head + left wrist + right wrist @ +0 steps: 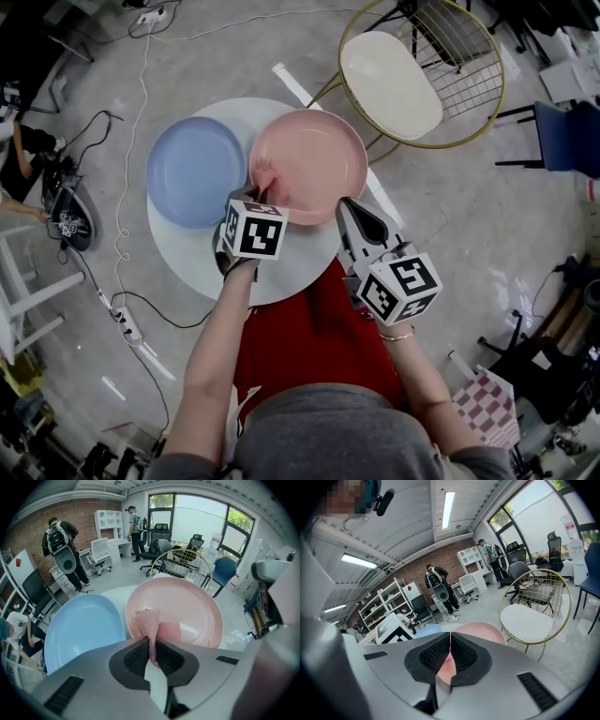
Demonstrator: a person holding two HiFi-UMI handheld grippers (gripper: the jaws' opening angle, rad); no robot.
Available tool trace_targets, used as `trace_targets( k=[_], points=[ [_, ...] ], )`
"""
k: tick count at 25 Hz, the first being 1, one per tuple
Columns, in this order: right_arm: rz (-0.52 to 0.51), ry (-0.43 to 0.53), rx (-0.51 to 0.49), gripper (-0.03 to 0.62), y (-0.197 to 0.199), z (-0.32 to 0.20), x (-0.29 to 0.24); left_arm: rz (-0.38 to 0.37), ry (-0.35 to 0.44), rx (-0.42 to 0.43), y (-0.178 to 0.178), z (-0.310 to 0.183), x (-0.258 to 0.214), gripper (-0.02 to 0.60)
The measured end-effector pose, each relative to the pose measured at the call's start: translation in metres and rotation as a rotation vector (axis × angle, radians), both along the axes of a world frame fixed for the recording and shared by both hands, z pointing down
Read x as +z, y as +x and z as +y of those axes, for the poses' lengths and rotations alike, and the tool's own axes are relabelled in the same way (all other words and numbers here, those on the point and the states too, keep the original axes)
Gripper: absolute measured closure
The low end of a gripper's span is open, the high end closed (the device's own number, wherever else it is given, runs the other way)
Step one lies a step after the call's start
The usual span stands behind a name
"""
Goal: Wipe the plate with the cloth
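Two hand-held grippers sit nearest you. Your right hand-held gripper (351, 212) has its jaws pressed together on nothing, near the pink plate's (317, 150) near rim. Your left hand-held gripper (255, 195) pinches the pink cloth (265, 178), which touches that plate's left side. A blue plate (195, 172) lies just beside it on the white counter (286, 274).

The round pale-blue plate (195, 172) and the round pink plate (309, 164), just beside each other, cover most of the round white counter (178, 248); only its near strip is bare. The gold wire chair with white seat (389, 84) blocks the counter's far right side.
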State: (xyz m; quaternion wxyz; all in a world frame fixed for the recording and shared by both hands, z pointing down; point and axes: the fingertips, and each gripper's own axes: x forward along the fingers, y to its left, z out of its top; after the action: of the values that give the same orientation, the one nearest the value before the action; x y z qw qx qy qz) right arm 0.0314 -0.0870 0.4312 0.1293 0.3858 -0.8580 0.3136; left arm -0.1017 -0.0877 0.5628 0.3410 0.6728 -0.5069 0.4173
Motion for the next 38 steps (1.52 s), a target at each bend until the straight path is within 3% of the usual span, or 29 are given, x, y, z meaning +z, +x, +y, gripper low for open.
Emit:
trace_targets(
  k=[9,13,18,27,32,38],
  points=[
    [0.022,0.022,0.047,0.565,0.002,0.004,-0.009,0.005,0.091,-0.045,-0.029,-0.002,-0.03,0.549],
    [0.036,0.041,0.11,0.565,0.015,0.007,-0.014,0.069,0.155,-0.054,-0.028,-0.008,-0.049,0.549],
    [0.051,0.053,0.196,0.565,0.043,0.018,-0.018,0.185,0.188,-0.008,0.01,-0.014,-0.066,0.549],
    [0.069,0.016,0.306,0.565,0.107,0.031,-0.011,0.353,0.106,0.065,0.105,-0.01,-0.067,0.549],
    [0.066,-0.003,0.32,0.565,0.13,0.038,-0.003,0.352,0.044,0.109,0.146,0.007,-0.047,0.549],
    [0.064,-0.001,0.296,0.565,0.133,0.039,-0.004,0.312,-0.015,0.09,0.151,0.025,-0.022,0.549]
  ],
)
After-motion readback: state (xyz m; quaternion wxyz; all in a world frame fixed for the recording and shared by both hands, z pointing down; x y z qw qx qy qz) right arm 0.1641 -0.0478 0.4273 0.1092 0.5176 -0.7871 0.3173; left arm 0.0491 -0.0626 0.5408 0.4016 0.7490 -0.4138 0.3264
